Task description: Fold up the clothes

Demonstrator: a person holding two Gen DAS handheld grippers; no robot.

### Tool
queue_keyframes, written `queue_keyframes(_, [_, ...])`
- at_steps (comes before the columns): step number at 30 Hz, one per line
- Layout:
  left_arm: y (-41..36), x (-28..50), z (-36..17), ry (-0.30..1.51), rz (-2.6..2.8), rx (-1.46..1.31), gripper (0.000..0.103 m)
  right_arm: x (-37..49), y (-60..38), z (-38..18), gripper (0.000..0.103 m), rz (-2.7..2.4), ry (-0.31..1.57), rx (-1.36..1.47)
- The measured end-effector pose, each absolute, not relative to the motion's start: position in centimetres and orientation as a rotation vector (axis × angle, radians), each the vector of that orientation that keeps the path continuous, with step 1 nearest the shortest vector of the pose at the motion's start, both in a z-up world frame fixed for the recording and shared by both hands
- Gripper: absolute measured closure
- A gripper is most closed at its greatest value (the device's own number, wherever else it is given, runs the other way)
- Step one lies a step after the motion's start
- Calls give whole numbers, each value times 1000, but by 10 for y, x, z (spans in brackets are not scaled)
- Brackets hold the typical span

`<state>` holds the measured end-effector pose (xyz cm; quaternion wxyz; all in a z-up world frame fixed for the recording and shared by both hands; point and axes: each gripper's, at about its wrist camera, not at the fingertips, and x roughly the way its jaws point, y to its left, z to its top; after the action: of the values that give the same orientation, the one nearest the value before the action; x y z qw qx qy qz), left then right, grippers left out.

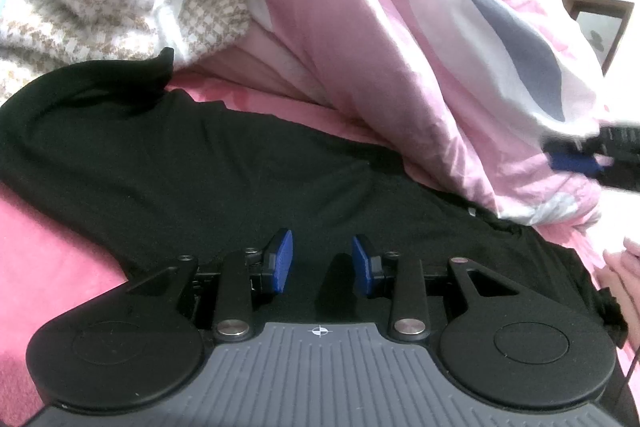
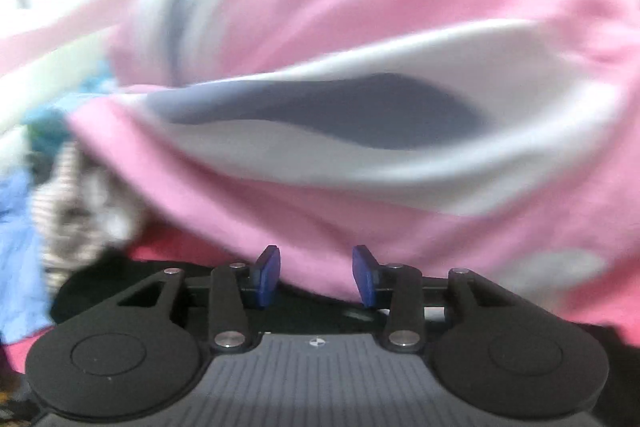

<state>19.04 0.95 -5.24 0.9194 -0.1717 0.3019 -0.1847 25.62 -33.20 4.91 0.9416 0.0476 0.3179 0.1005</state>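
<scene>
Lighting: soft, even, indoor; we note faint shadows. Left wrist view sharp; right wrist view motion-blurred throughout. Fisheye bending at edges, corners dark.

Pink quilt (image 1: 400,39) — wooden furniture (image 1: 580,7)

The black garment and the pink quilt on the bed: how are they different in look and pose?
The black garment is one plain dark colour; the pink quilt has white and grey-blue patches. The black garment lies spread fairly flat; the pink quilt is bunched into a high heap. The quilt's edge overlaps the garment's far side. Both rest on the pink sheet.
</scene>
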Motion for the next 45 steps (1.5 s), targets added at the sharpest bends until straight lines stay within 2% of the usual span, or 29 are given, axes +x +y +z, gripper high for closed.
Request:
queue_keyframes(3, [10,190,-52,621,-380,-352,69,260,-354,29,66,100,754,83])
queue_keyframes(4, [10,190,-52,621,-380,-351,69,264,-358,18,72,73,803,76])
queue_keyframes(7, [10,190,-53,621,-381,-349,69,277,-365,-5,77,58,841,84])
queue_keyframes(14, [10,191,-53,617,-384,-351,69,339,-347,-38,78,47,886,-18])
queue_keyframes(24, [11,192,-54,621,-391,-357,69,352,-370,-22,78,9,861,149])
queue_keyframes(35, [13,193,-55,622,-400,-368,69,378,-378,-16,78,15,883,195])
queue_keyframes(41, [14,193,-55,625,-401,-367,69,318,-405,23,76,75,821,191])
queue_keyframes(45, [14,193,-56,625,-403,-365,69,309,-420,20,76,-6,874,165])
